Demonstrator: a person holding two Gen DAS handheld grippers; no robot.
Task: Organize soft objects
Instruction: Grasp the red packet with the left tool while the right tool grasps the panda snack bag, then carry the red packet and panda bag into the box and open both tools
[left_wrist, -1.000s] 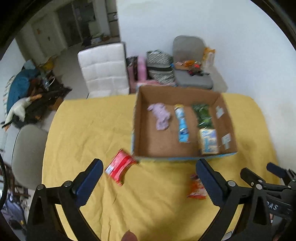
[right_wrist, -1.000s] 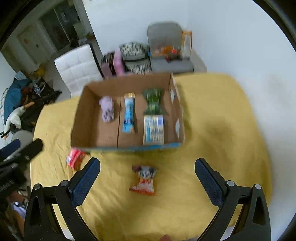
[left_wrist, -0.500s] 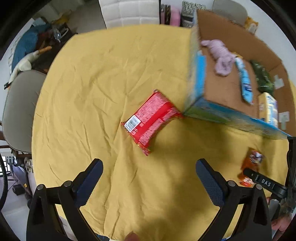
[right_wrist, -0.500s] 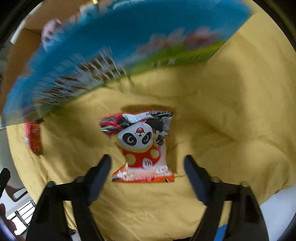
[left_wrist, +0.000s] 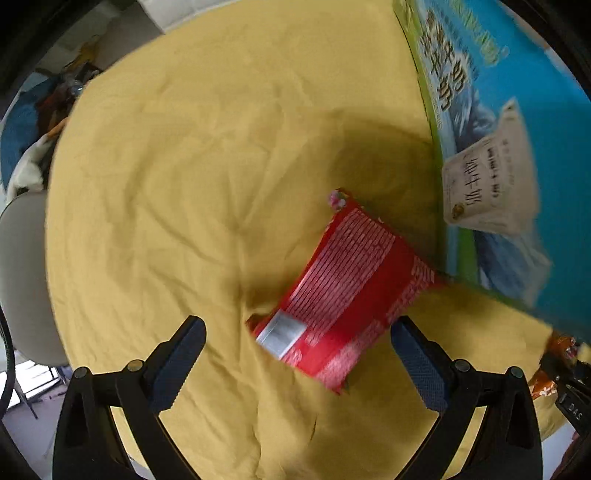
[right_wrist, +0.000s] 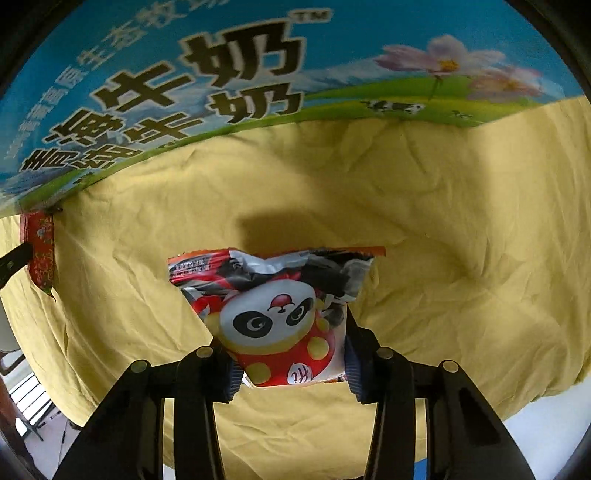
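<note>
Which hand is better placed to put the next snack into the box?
Right. Its tool is closing on the panda snack bag, pads at both its sides. The left tool is wide open around the red packet, which lies against the box.

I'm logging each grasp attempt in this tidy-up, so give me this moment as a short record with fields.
surface: yellow tablecloth
container: blue milk carton box, standing on the cloth
left gripper: open, around the red snack packet, pads not touching it
right gripper: jaws closing, pads at the sides of the panda snack packet
red packet position: one corner against the box base
</note>
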